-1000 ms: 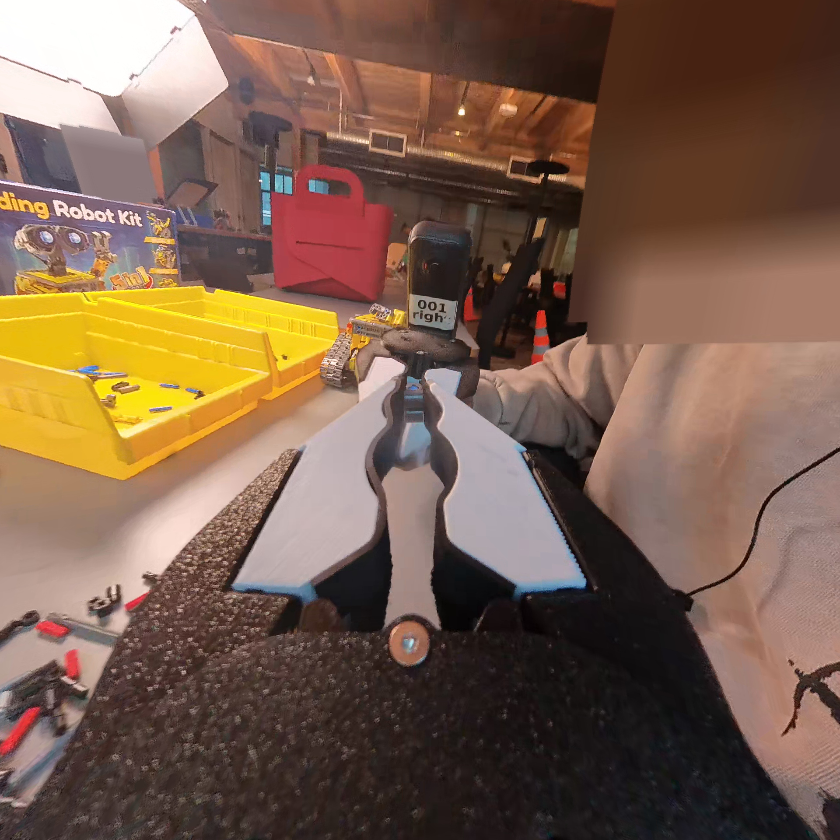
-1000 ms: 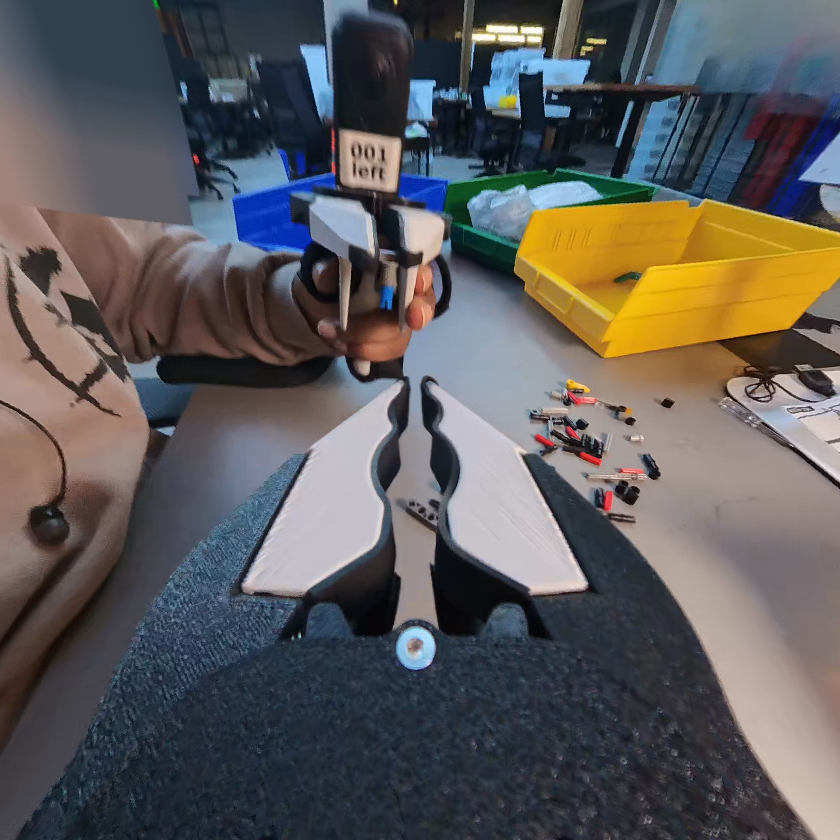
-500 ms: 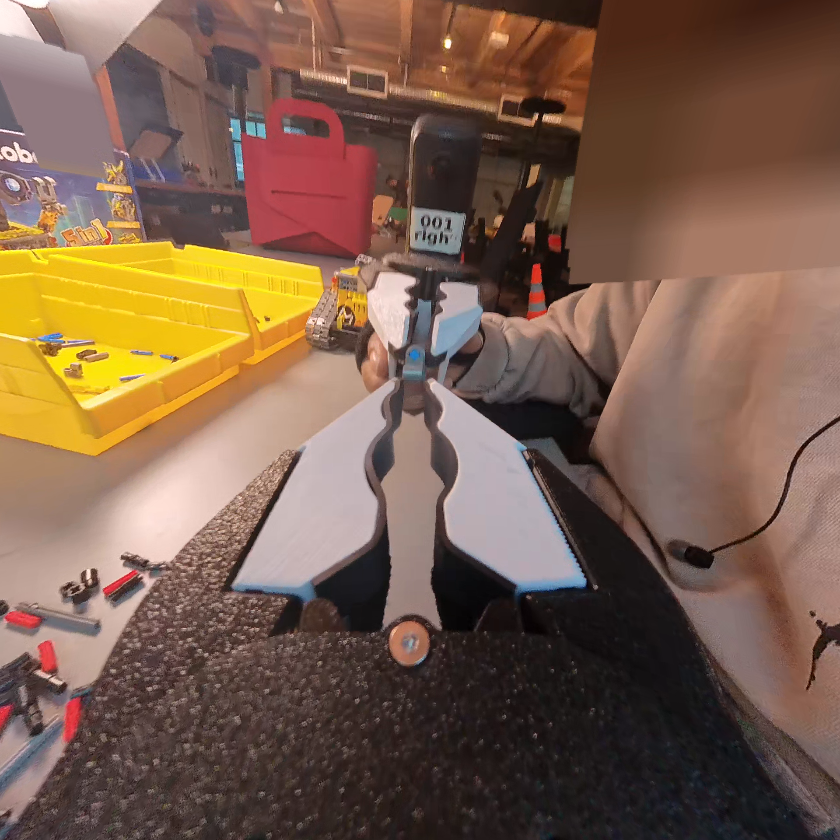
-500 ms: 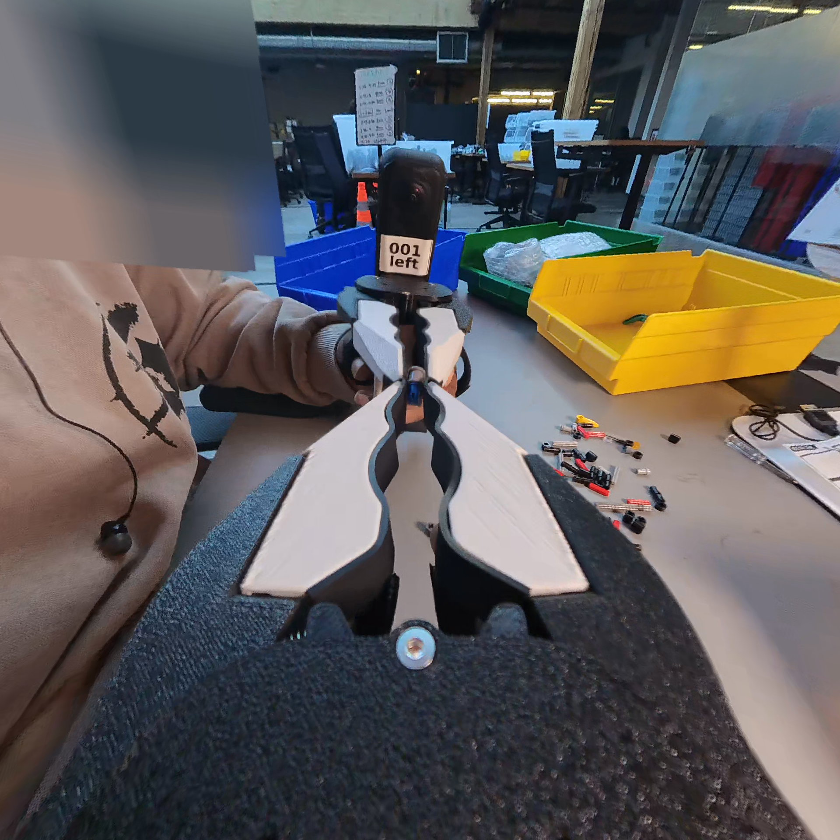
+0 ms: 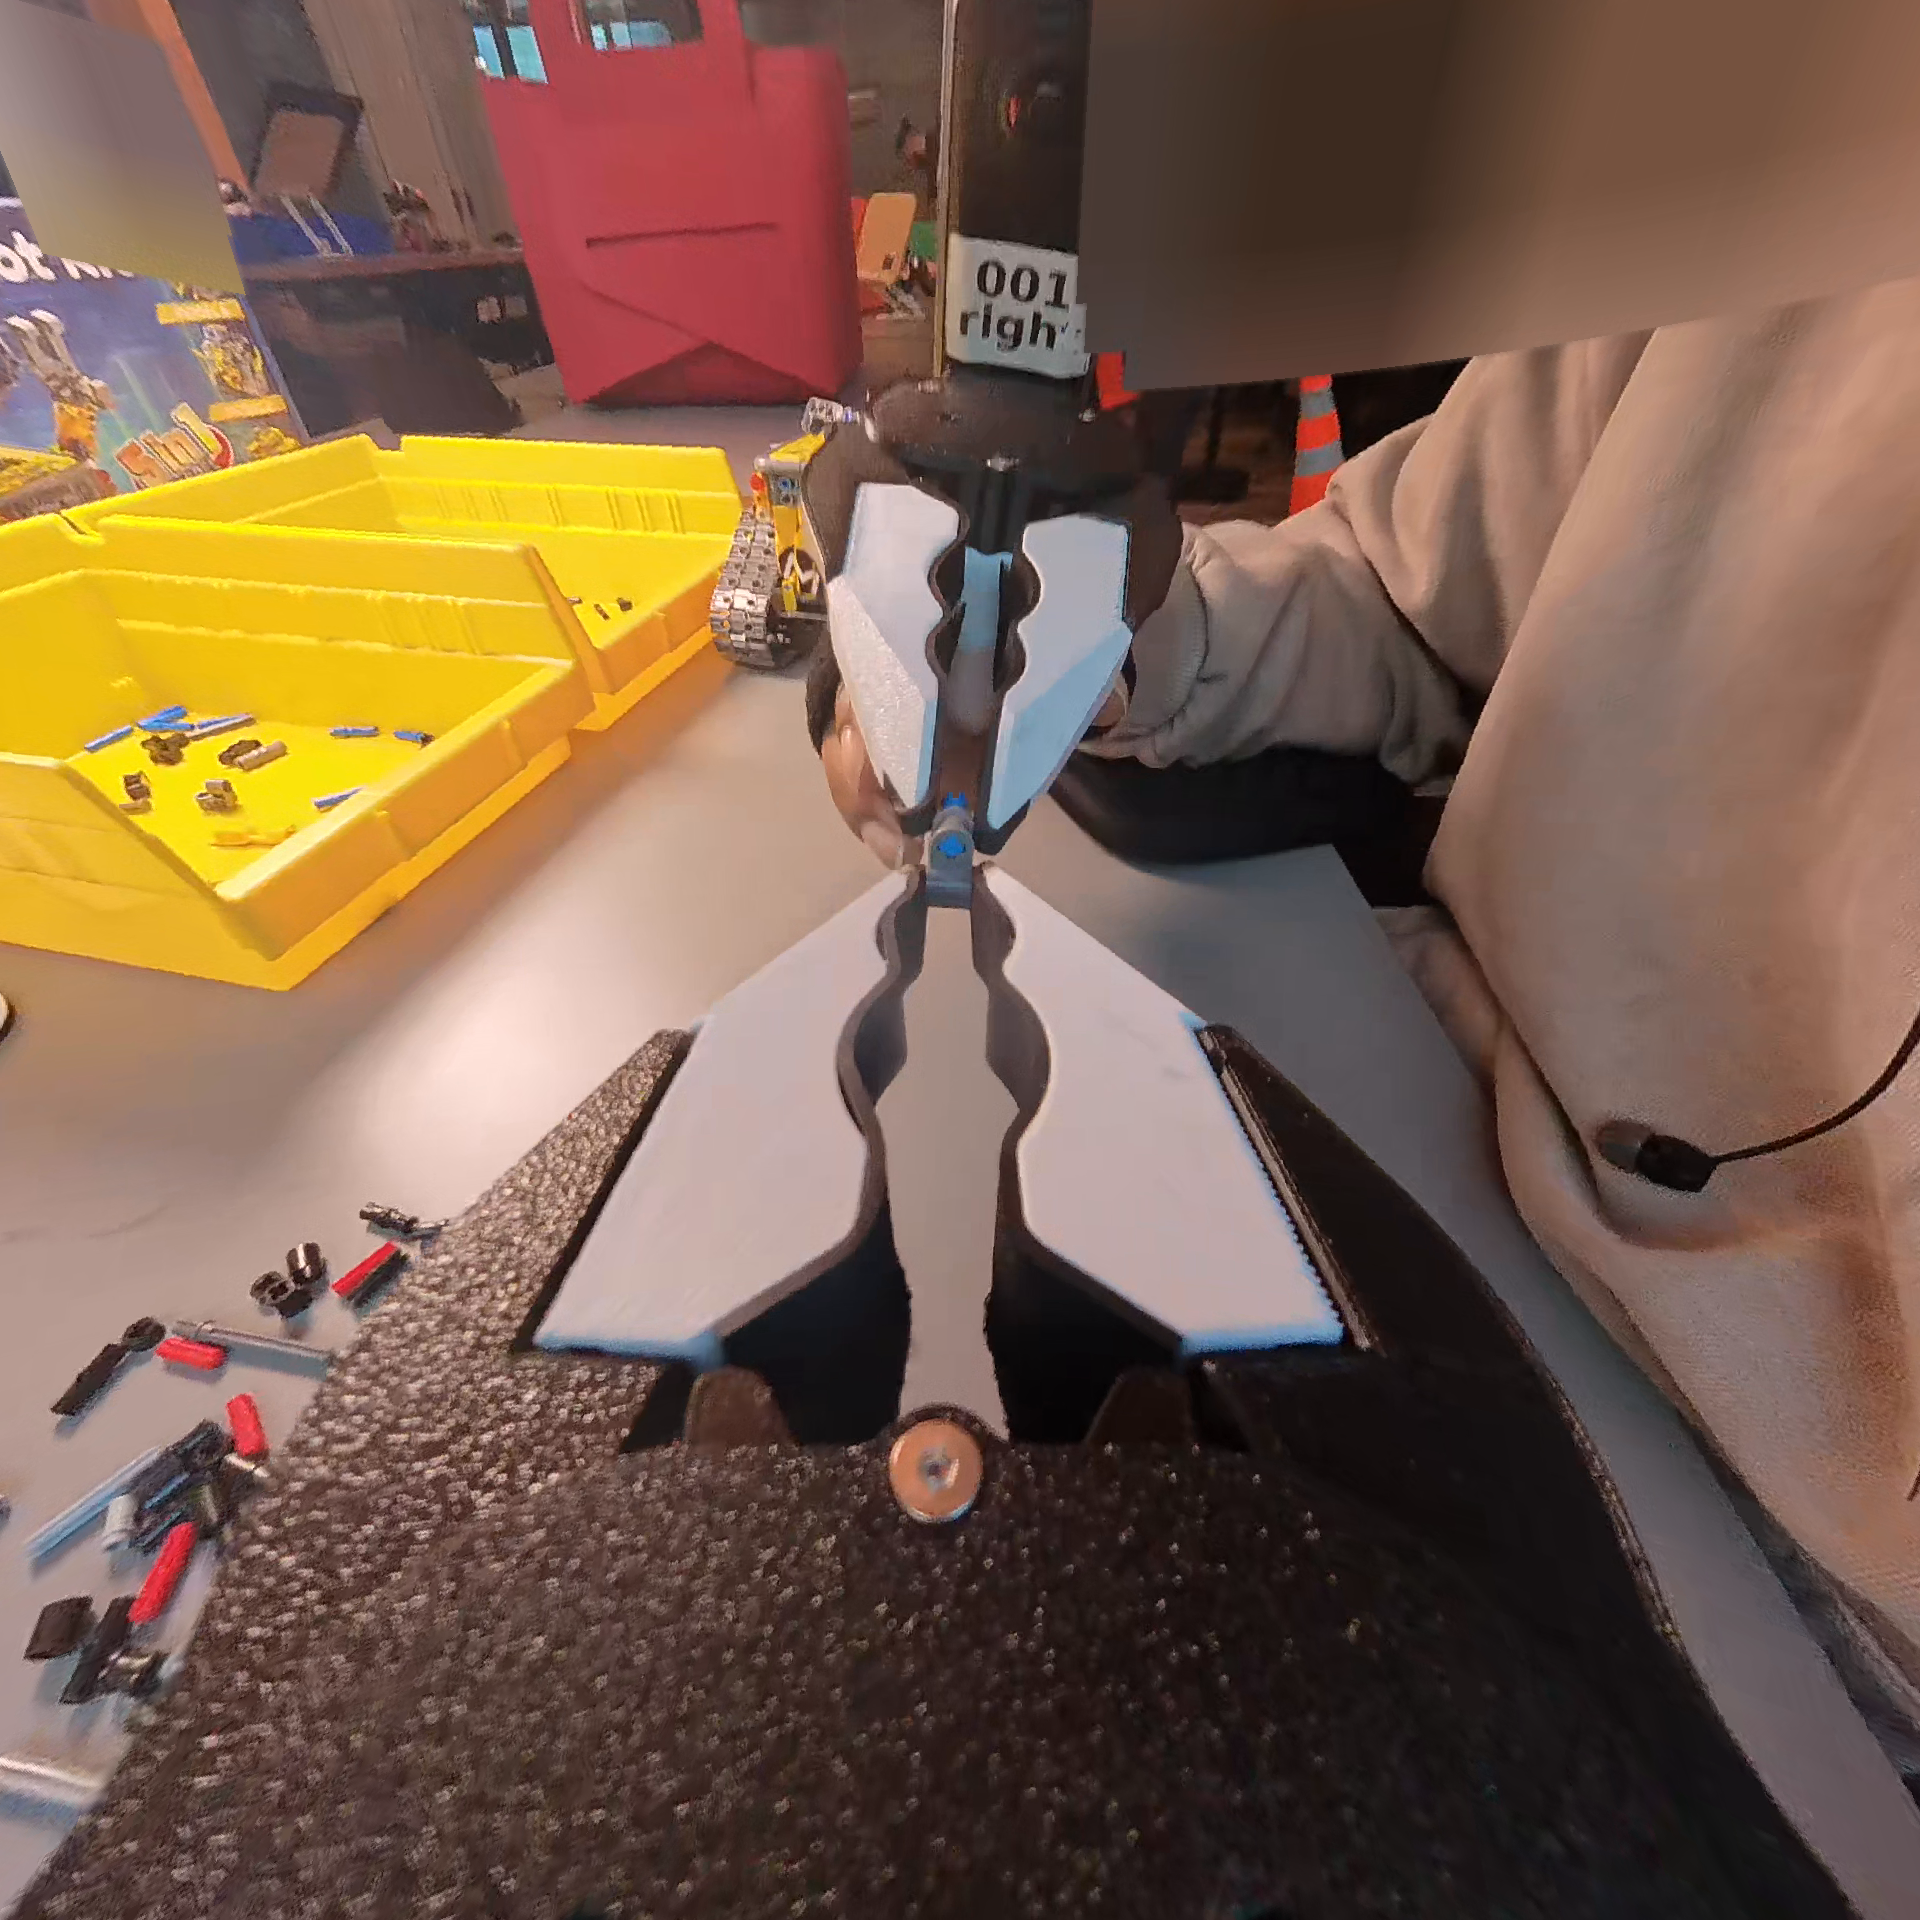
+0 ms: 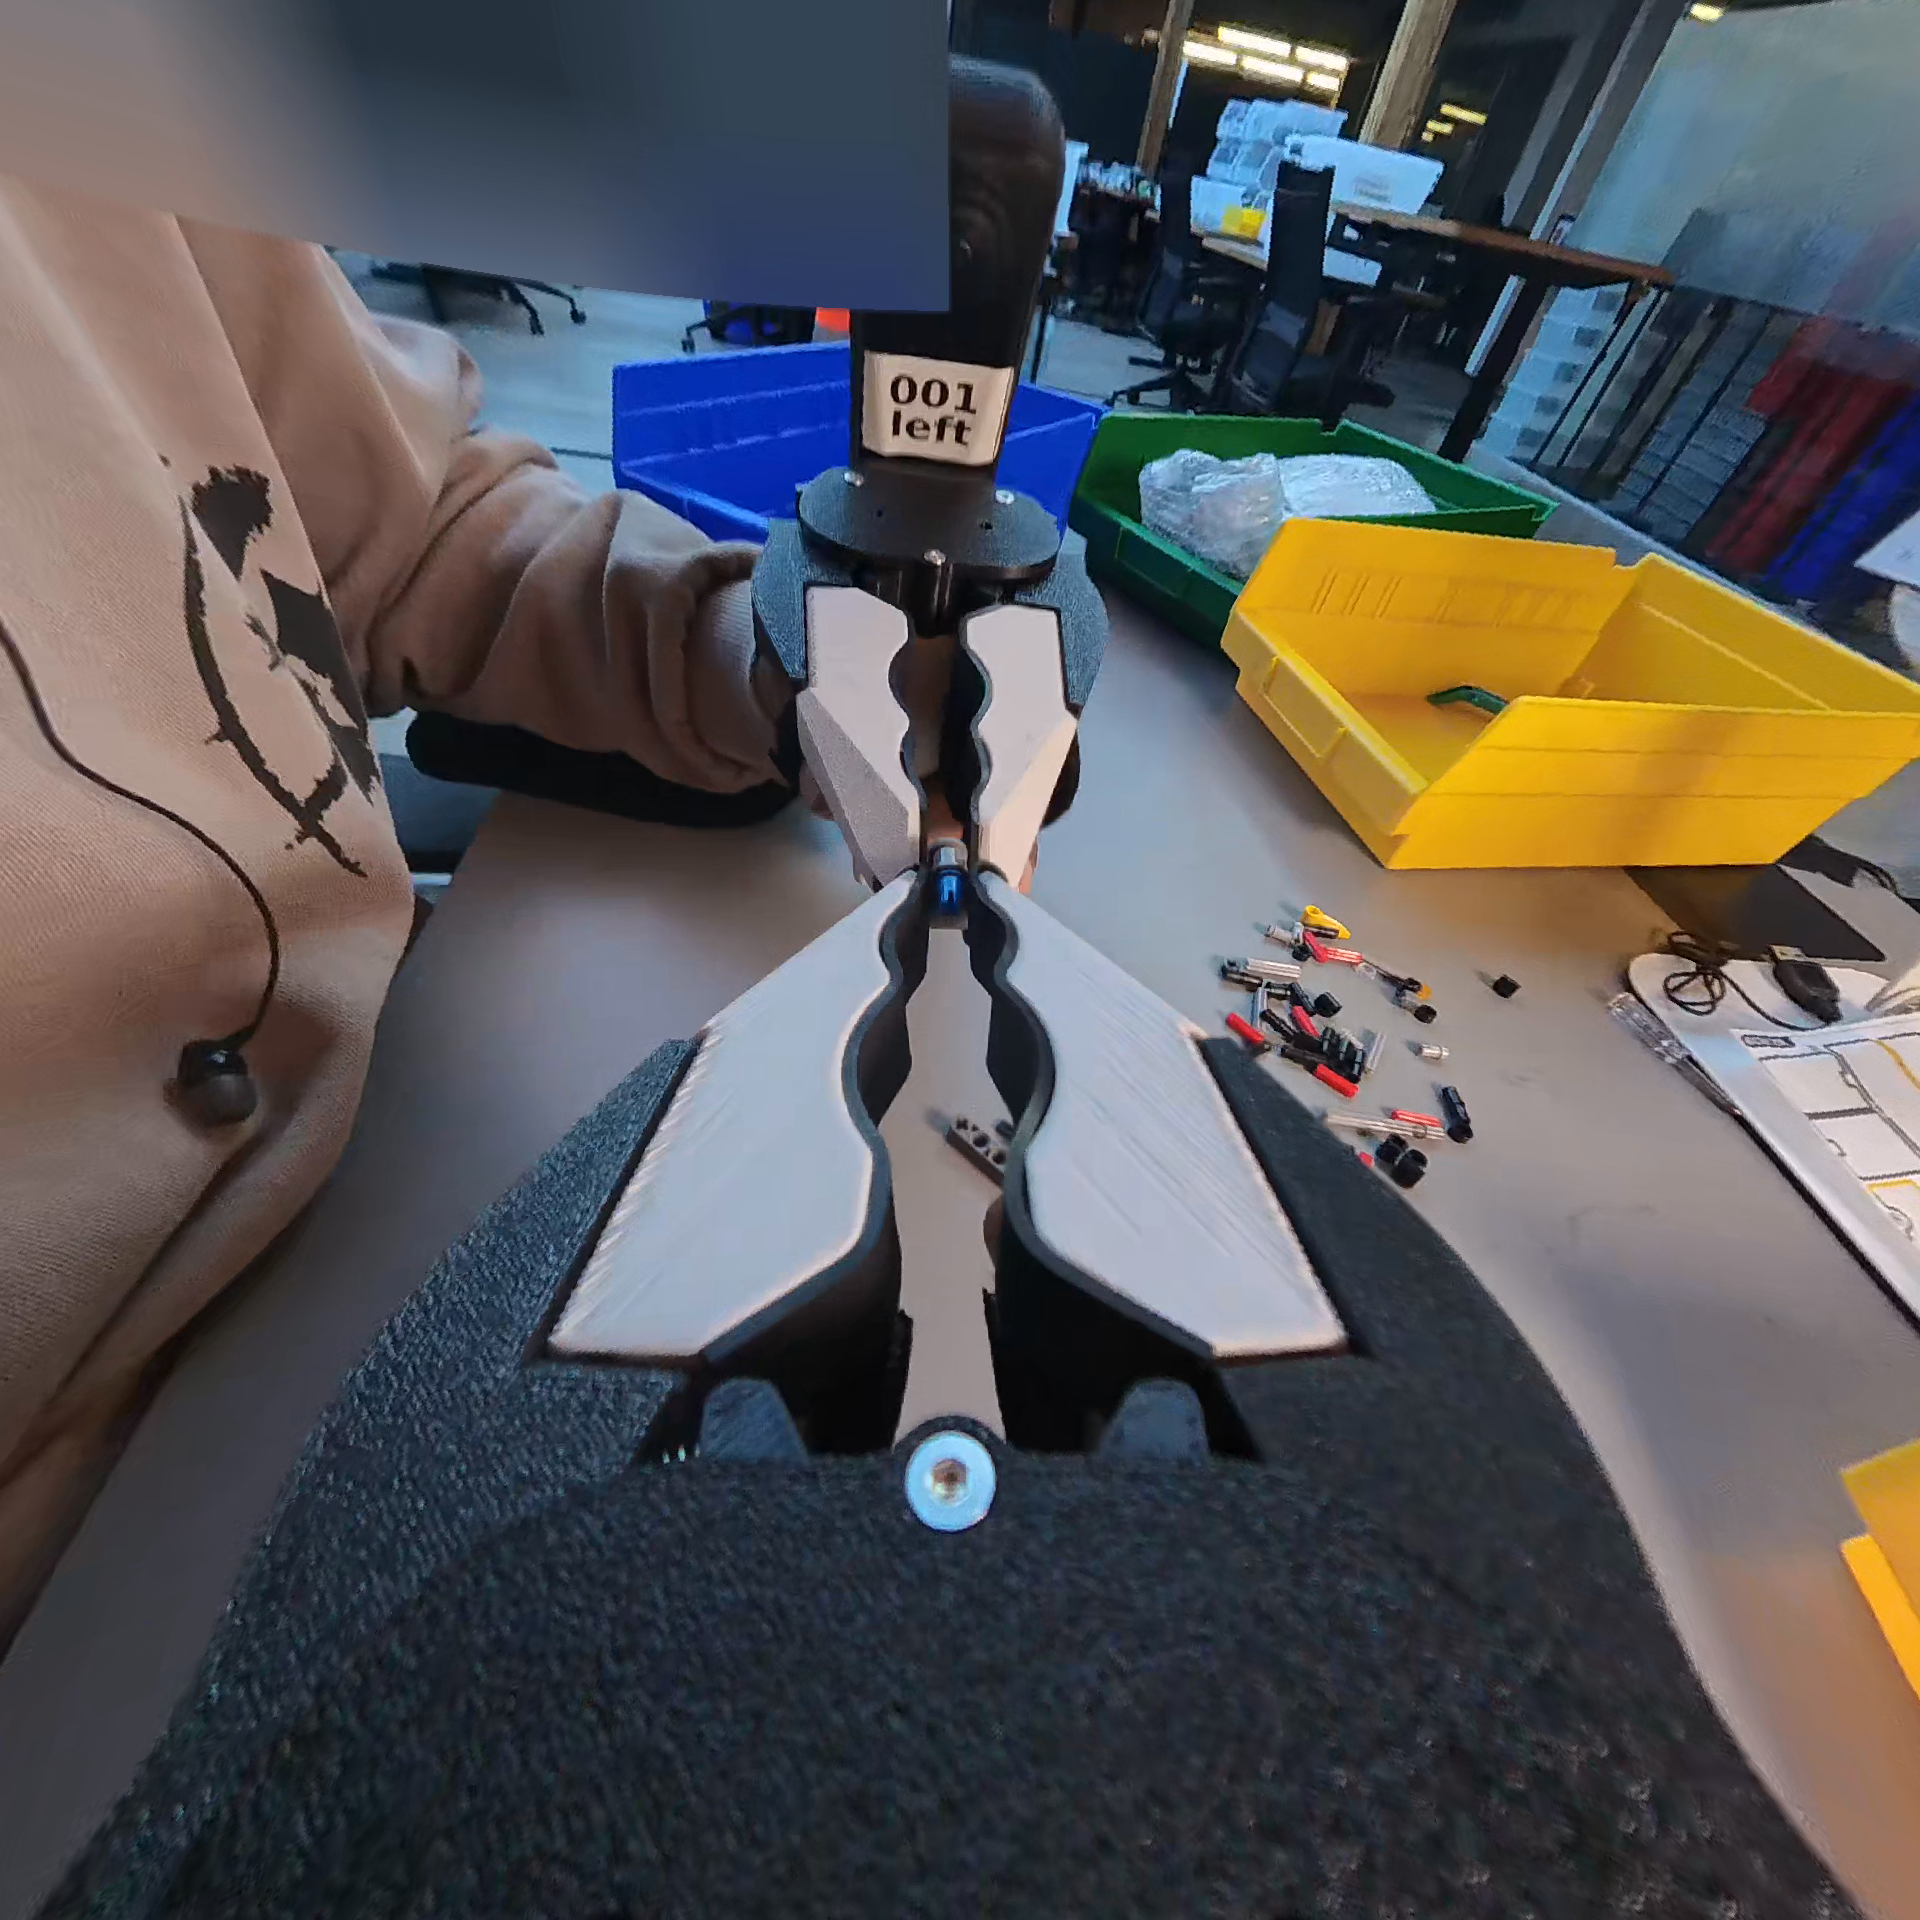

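My two grippers meet tip to tip above the grey table (image 5: pixel 416 1049). My left gripper (image 5: pixel 948 888) is shut on a small grey connector (image 5: pixel 951 868) with a blue pin (image 5: pixel 947 848) through it. My right gripper (image 6: pixel 945 902) is shut on the blue pin (image 6: pixel 945 896) at the other end of that same piece. In the left wrist view the right gripper (image 5: pixel 958 816) points down at the connector. In the right wrist view the left gripper (image 6: pixel 940 857) does the same. A person's hands and beige sleeves hold both grippers.
Yellow bins (image 5: pixel 312 914) with small parts, a tracked toy robot (image 5: pixel 764 582), a red bag (image 5: pixel 686 208) and a kit box stand on the left. Loose pins and axles (image 6: pixel 1340 1029) lie by another yellow bin (image 6: pixel 1558 810), a green bin (image 6: pixel 1143 540), a blue bin (image 6: pixel 727 436) and an instruction sheet (image 6: pixel 1849 1122). Less than 4 cm separates the two grippers' tips.
The two grippers have come together from apart. Their tips now meet on the grey and blue piece, which the left gripper held alone before.
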{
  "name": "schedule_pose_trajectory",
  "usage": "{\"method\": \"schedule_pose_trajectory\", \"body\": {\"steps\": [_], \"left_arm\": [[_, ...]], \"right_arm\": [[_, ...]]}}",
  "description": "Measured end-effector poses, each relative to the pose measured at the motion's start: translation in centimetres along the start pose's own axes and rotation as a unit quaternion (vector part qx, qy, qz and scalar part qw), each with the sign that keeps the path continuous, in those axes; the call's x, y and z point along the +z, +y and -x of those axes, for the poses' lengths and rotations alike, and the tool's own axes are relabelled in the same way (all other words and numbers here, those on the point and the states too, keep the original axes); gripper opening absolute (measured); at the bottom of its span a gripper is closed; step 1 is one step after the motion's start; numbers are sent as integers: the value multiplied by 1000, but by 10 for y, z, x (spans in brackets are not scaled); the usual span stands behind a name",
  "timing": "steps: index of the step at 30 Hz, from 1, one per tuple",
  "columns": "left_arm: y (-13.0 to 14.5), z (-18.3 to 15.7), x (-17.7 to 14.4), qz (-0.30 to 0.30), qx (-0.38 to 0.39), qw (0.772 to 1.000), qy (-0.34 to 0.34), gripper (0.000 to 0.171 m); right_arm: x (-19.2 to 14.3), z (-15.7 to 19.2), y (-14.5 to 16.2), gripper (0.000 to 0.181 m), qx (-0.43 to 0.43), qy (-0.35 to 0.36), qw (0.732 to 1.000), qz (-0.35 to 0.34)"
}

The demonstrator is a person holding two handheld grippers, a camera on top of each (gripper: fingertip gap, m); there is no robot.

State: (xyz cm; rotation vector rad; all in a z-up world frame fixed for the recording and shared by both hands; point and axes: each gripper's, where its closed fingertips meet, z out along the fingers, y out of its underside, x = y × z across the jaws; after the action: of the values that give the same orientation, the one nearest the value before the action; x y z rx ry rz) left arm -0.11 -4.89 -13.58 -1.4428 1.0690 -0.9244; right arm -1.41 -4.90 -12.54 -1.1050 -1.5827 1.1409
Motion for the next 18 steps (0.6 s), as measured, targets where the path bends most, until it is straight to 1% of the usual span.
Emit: {"method": "schedule_pose_trajectory", "body": {"steps": [2,4,7,12,15,18], "left_arm": [[-8,-1,0,-35,-11,999,2,8],[-13,-2,0,-60,-22,998,6,8],[-19,-3,-1,-85,-45,995,21,8],[-20,-4,0,-91,-61,994,26,8],[-16,-3,1,-75,-65,995,24,9],[-14,-4,0,-59,-43,997,14,12]], "right_arm": [[-2,0,-9,5,7,1,999,-32],[-3,1,-15,9,18,-5,998,-55],[-4,2,-21,11,28,-6,996,-83],[-6,0,-23,4,36,-4,995,-97],[-5,0,-20,3,38,-9,995,-91],[-2,2,-17,3,34,-14,996,-81]]}}
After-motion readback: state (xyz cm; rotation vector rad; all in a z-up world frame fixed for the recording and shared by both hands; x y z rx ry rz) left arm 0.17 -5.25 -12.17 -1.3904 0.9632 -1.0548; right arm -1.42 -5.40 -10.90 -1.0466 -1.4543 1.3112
